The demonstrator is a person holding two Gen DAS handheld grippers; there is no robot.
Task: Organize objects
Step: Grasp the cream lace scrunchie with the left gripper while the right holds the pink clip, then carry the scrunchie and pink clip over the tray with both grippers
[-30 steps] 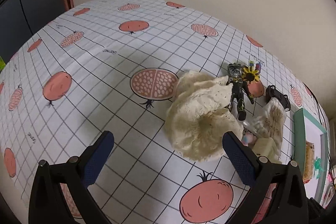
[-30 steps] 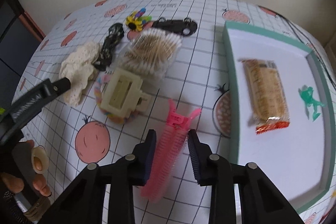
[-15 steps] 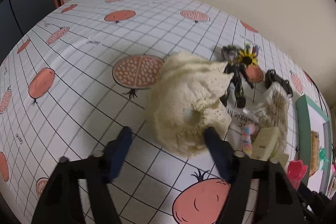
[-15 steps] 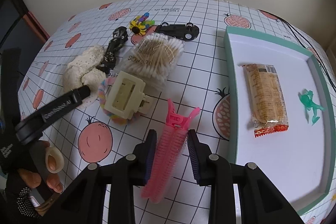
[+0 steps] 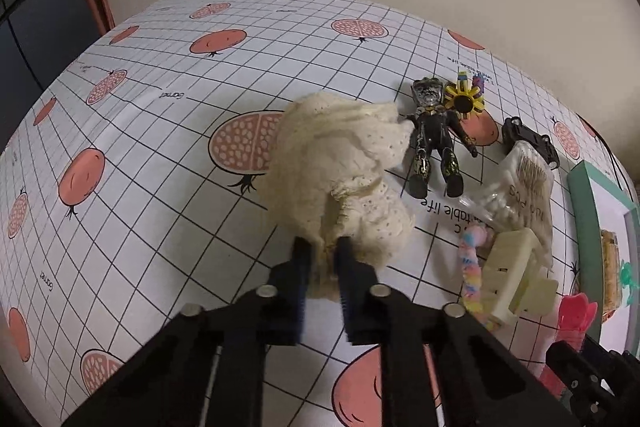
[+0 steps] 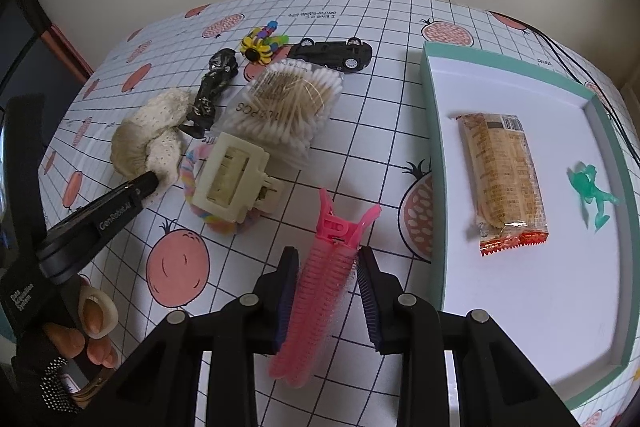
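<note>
Your left side has the open room: the grid-and-pomegranate tabletop [image 5: 160, 155] lies bare out to its far and left edges. Your left tool [image 5: 322, 247] is pinched nearly closed on the near edge of the cream lace fabric bundle [image 5: 340, 163], just left of the black toy figure [image 5: 434, 143]. Further right, your right tool [image 6: 326, 259] stands partly open around the pink plastic hair clip [image 6: 320, 283], fingers close beside it, near the left wall of the teal-rimmed white tray [image 6: 434, 187].

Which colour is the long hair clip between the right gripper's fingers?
Pink. The hair clip shows best in the right wrist view.
</note>
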